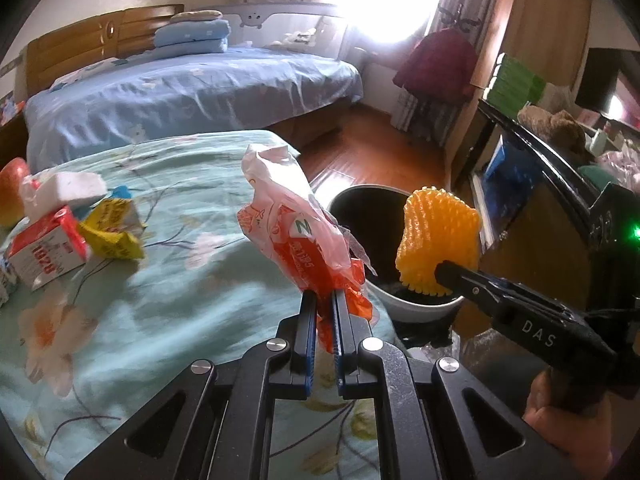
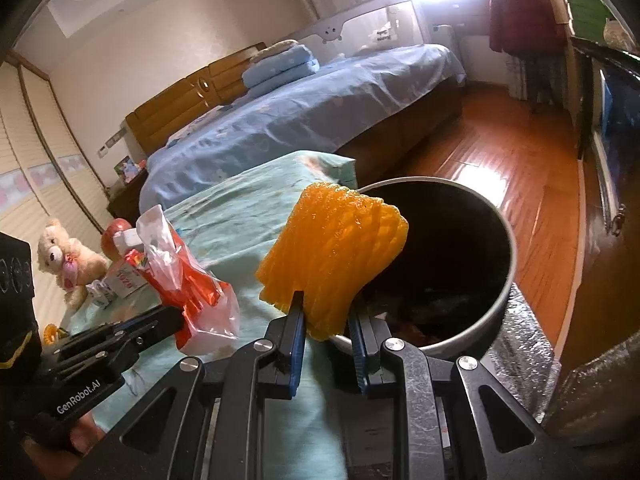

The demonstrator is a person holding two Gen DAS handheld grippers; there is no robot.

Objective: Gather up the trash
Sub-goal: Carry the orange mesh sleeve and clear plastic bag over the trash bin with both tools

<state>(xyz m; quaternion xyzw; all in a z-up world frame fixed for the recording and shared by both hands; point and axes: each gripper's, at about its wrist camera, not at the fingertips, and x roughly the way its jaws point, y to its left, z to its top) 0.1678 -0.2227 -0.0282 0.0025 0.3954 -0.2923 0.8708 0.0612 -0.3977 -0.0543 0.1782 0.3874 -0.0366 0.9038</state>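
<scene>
Trash: orange foam net (image 2: 332,256) clamped in our right tongs (image 2: 326,320) over the bin (image 2: 508,276) | plastic wrapper (image 1: 296,232) pinched in our left tongs (image 1: 325,308) above the tabletop's bin-side edge | step: dropping | next: we part right tongs, then carry wrapper over.

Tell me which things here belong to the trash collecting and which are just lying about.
Job:
orange foam net
red plastic bag
trash bin
milk carton
yellow wrapper

Lying about:
apple
teddy bear
folded blue quilt
</scene>
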